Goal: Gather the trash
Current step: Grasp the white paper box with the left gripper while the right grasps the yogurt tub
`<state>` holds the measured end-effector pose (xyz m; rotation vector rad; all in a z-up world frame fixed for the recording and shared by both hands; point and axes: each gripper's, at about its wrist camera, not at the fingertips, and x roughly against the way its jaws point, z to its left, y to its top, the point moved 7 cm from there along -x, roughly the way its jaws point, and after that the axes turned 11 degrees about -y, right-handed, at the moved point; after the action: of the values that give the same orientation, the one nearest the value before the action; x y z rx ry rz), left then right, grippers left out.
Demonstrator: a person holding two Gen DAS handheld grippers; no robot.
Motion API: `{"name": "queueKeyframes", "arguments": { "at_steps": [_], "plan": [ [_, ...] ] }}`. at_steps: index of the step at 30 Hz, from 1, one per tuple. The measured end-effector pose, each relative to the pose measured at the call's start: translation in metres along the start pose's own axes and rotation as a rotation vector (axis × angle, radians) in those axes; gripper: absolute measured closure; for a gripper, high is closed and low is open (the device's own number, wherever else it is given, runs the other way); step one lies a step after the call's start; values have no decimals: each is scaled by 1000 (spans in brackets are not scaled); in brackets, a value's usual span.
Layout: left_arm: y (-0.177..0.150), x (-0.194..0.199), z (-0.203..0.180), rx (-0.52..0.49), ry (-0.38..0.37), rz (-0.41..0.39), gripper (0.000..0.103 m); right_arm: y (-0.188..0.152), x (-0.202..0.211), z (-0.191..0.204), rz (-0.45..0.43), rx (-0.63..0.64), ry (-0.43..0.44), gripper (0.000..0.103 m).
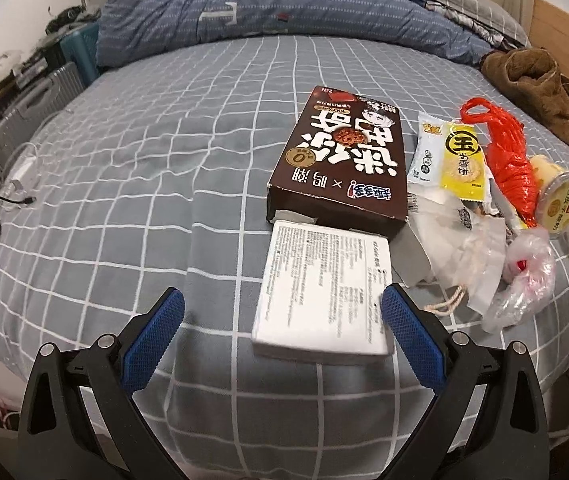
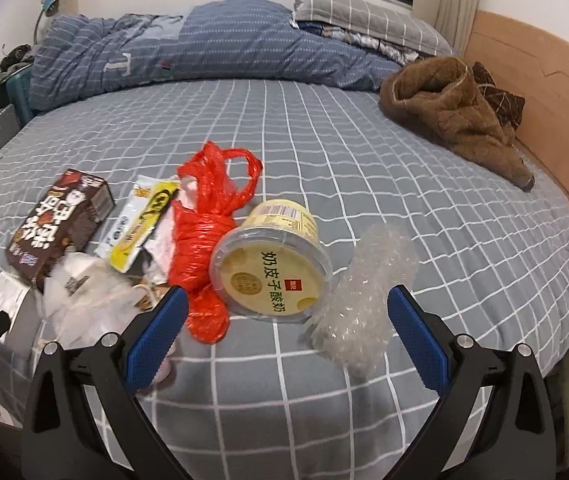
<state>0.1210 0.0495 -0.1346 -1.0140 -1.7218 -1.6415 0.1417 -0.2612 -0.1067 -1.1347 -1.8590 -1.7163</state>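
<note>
We have the left tongs (image 1: 283, 312) low in the frame, blue pads spread wide and holding nothing, with the near end of a white printed box (image 1: 324, 292) lying between the tips on the bed (image 1: 124, 184). Just above that, centre of the frame, the brown cookie box (image 1: 340, 164) lies flat, its open end touching the white box. To its right we see two snack wrappers, a white one (image 1: 426, 152) and a yellow one (image 1: 464, 160), side by side, then the knotted red plastic bag (image 1: 508, 160).

Over to the right tongs (image 2: 287, 308), also gaping and empty at the bottom of the frame. Right above the gap lies the yellow yogurt tub (image 2: 272, 264) on its side, lid facing us, touching the red bag on its left. By the right pad lies a clear wad of bubble wrap (image 2: 364, 292). At lower left, crumpled white plastic (image 2: 84, 292) spills in front of the boxes. Further back, upper right, a brown fleece garment (image 2: 456, 116) is heaped near the headboard (image 2: 544, 92), and a blue quilt (image 2: 204, 48) is bunched across the top.
</note>
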Motion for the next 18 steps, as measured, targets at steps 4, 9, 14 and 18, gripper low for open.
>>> {"name": "queueKeyframes", "arguments": {
  "at_steps": [4,9,14,18],
  "plan": [
    [4,-5,1,3,-26,5,6,6,-13,6,8,1,4,7],
    [3,-7,-7,-10,-57,16,6,9,-27,9,25,-8,-14,7],
    [1,-18,-8,-18,-48,36,6,12,-40,11,38,-15,-19,7],
    [1,-24,-10,-28,-46,46,7,10,-47,13,51,-20,-9,7]
  ]
}}
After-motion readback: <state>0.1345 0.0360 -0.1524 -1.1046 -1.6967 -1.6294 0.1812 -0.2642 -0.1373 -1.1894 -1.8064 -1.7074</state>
